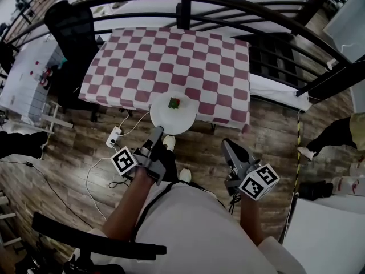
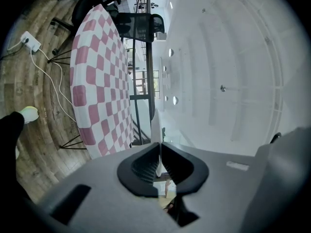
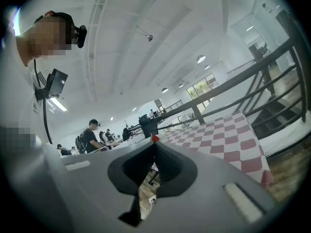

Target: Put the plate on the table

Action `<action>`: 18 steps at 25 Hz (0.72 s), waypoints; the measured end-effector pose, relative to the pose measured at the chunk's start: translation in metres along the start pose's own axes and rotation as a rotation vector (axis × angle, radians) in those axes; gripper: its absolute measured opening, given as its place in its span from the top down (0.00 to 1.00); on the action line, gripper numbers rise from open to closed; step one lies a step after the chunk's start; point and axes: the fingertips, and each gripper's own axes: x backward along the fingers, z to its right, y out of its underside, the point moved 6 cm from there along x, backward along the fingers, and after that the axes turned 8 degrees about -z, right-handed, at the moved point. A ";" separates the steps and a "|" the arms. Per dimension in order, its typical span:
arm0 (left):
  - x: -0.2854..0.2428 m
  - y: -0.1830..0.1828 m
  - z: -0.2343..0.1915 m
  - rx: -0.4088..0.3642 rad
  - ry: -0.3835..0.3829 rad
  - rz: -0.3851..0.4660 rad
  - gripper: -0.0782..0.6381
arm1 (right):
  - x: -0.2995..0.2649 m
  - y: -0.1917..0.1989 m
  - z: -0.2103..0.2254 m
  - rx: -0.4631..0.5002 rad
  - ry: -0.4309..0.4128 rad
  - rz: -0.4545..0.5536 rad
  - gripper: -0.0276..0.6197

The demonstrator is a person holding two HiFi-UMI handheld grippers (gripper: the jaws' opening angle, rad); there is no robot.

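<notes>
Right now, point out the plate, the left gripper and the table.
plate [image 1: 178, 122], head view, bare white centre.
left gripper [image 1: 157, 131], head view, tips at the plate's near rim.
table [image 1: 171, 56], head view, checked cloth top.

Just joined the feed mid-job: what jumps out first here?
A round white plate carrying a small red-and-green item, pinched by its rim in the left gripper at the near edge of the red-and-white checkered table. The right gripper hangs empty, jaws together, nearer the person.
</notes>
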 end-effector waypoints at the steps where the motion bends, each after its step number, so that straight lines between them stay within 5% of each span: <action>1: -0.002 -0.003 0.000 0.002 0.003 -0.001 0.86 | -0.003 -0.001 0.000 0.001 0.001 0.000 0.95; 18: -0.070 -0.090 -0.019 0.012 -0.006 -0.061 0.86 | -0.083 -0.046 0.036 -0.025 0.051 0.022 0.95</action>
